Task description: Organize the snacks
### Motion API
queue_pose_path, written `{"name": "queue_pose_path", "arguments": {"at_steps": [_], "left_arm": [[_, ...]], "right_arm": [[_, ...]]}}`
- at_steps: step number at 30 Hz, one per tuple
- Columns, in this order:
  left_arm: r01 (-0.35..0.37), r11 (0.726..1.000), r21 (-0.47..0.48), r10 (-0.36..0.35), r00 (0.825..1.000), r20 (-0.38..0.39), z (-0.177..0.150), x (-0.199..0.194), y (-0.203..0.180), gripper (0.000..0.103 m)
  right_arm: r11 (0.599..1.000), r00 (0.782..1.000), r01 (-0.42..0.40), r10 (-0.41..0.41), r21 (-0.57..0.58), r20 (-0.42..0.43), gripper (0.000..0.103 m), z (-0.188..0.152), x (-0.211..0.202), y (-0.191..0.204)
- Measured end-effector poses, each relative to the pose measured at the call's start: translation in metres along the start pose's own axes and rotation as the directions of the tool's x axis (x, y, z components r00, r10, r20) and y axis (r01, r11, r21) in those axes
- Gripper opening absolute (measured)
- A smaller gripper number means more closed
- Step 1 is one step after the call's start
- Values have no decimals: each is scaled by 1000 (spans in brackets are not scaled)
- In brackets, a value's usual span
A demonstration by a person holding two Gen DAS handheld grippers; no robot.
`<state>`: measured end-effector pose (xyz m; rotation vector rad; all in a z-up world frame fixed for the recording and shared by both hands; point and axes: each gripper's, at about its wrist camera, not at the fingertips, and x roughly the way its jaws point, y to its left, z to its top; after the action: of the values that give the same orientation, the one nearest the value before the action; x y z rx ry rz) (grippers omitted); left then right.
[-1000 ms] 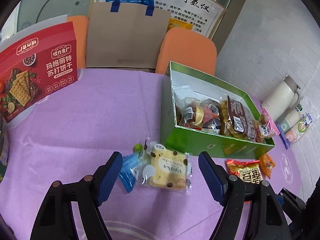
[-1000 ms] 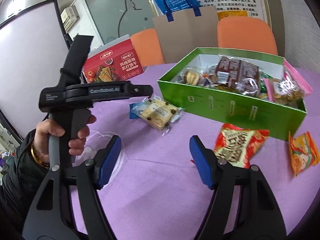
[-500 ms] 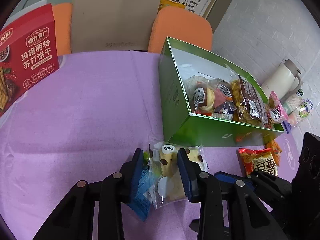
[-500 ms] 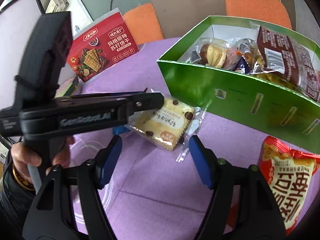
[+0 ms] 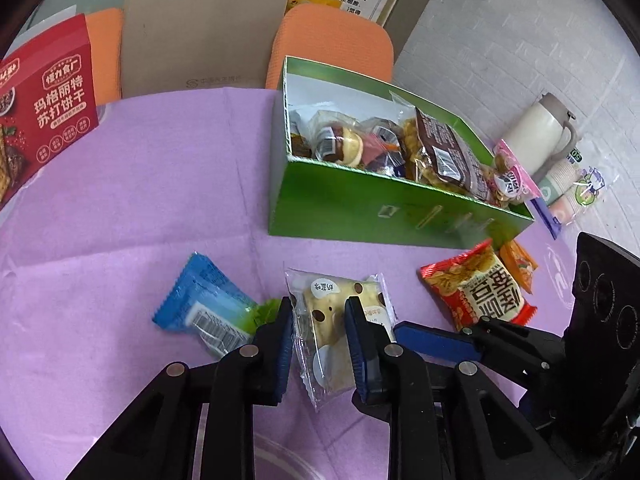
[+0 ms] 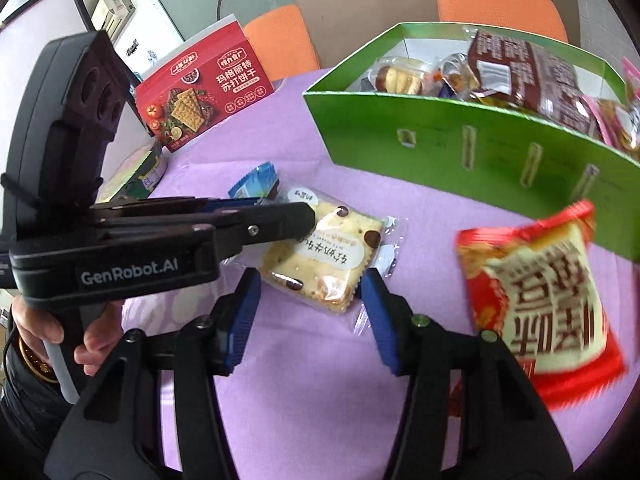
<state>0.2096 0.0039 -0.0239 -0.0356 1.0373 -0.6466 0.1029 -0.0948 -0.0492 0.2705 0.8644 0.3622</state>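
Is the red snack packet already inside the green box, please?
No, the red snack packet lies on the purple tablecloth in front of the green box.

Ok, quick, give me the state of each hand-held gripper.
Left hand-held gripper: closed on the cracker packet.
Right hand-held gripper: open, holding nothing, its fingers either side of the same packet.

My left cam looks down close over the purple tablecloth; my right cam sits lower, beside it. Both catch the green cardboard box.
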Motion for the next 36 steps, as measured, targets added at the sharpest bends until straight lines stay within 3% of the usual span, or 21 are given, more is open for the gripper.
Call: {"name": "queue_pose_path", "arguments": {"at_steps": [5,8,10,12,15,26,30,33,36], "left_arm": [[58,998,-19,-59,998,-36,-30,-11,-9,25],[11,1000,-28,-12,1000,-23,-46,-23,-10,29],[-19,999,-43,18,1000,-10,-55,-31,-7,41],[-15,997,-76,14,1000,-17,-60,-31,-3,42],[-2,993,-117,-2,999,-34,-63,-27,0,42],[17,994,-107,-20,999,-33,-63,-20,-8,42],[21,995,-100,-24,999,-27,-62,-17,-12,42],[8,997,-74,-10,1000,-28,-64,-15,-19,30],[21,996,-86,-22,1000,-18,-65,-17,-20,26]], "right_arm": [[999,1000,-24,24,-22,-7,56,-24,-20,2],[1000,1000,8,-8,-28,-5,63,-32,-25,1],[1000,1000,11,-11,-17,-4,63,-33,-26,-1],[1000,1000,12,-12,-17,-3,64,-33,-26,0],[999,1000,4,-4,-40,-5,64,-32,-25,5],[996,999,32,-34,-88,-21,63,-28,-11,12],[991,997,73,-75,-112,-13,52,-27,-9,15],[988,995,95,-97,-125,-7,48,-28,-9,16],[988,995,99,-100,-120,0,46,-29,-9,16]]}}
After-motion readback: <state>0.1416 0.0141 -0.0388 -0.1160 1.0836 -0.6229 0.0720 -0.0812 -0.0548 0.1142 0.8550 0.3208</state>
